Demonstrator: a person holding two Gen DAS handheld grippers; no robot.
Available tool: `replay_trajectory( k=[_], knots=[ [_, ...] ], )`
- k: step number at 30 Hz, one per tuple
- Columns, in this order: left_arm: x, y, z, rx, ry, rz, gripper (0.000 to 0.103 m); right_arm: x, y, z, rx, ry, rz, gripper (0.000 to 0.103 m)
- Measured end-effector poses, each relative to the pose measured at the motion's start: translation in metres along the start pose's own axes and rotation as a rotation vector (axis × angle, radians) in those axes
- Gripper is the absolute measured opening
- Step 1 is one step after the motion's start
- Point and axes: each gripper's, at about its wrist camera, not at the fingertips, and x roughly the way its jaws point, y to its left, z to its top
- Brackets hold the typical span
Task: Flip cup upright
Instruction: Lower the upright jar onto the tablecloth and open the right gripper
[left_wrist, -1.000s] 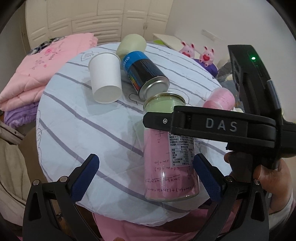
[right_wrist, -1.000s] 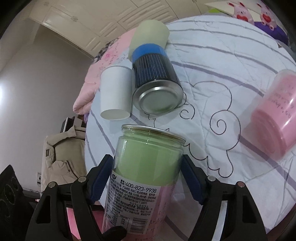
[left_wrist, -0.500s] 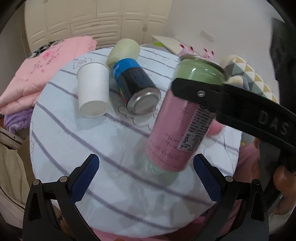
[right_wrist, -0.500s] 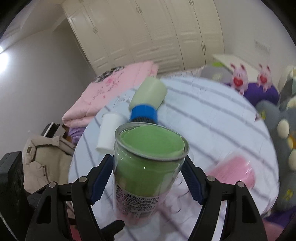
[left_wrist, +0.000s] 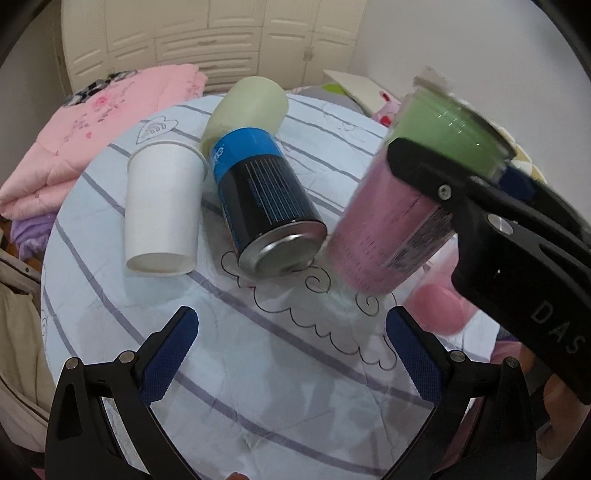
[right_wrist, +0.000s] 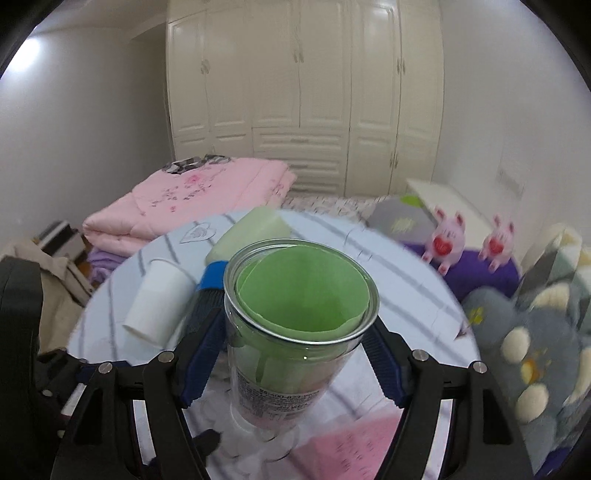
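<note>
A clear cup (left_wrist: 399, 218) lined with green and pink paper hangs just above the striped tablecloth (left_wrist: 258, 369). It is tilted, with its mouth up and to the right. My right gripper (right_wrist: 293, 326) is shut on its upper wall, and the open green mouth (right_wrist: 303, 291) faces that camera. One black finger (left_wrist: 424, 170) crosses the cup in the left wrist view. My left gripper (left_wrist: 291, 343) stands open in front of the cup, nothing between its blue pads (left_wrist: 170, 350).
Lying on their sides on the round table are a white paper cup (left_wrist: 162, 218), a blue-and-black can (left_wrist: 266, 206), a pale green cup (left_wrist: 247, 107) and a pink cup (left_wrist: 439, 310). A folded pink quilt (left_wrist: 92, 147) lies behind; plush toys (right_wrist: 447, 240) sit at the right.
The right gripper has lifted the lined cup off the cloth, where it lay, and swung its mouth upward. The left gripper has stayed open and drawn back a little.
</note>
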Motion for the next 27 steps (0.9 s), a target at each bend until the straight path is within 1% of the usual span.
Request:
replay_trajectory(
  k=[2,4,7,10,13,14,16,19,27],
  knots=[
    [0.003,0.001,0.002,-0.006,0.006,0.003,0.103,0.001,0.003,0.001,-0.043,-0.023,-0.039,0.074],
    [0.006,0.001,0.002,-0.012,0.011,0.007,0.103,0.004,0.005,-0.001,-0.065,-0.026,-0.062,0.074],
    [0.007,0.000,0.000,-0.017,0.016,0.017,0.103,0.013,0.005,-0.005,-0.067,-0.006,-0.067,0.074],
    [0.009,0.000,-0.002,-0.013,0.021,0.044,0.103,0.016,0.007,-0.009,-0.067,-0.003,-0.071,0.074],
    [0.007,0.001,-0.004,-0.015,0.020,0.041,0.103,0.012,0.006,-0.008,-0.053,-0.010,-0.068,0.075],
    [0.005,0.001,-0.005,-0.016,0.016,0.038,0.103,0.011,0.005,-0.007,-0.042,-0.011,-0.058,0.076],
    [0.003,0.001,-0.004,-0.014,0.012,0.041,0.103,0.009,0.004,-0.006,-0.027,-0.013,-0.067,0.081],
    [-0.001,0.001,-0.006,-0.016,0.005,0.045,0.103,0.003,0.007,-0.003,-0.038,-0.024,-0.099,0.081],
    [-0.015,0.000,-0.011,-0.019,-0.018,0.047,0.103,-0.016,0.008,-0.002,-0.032,-0.072,-0.094,0.081]
  ],
)
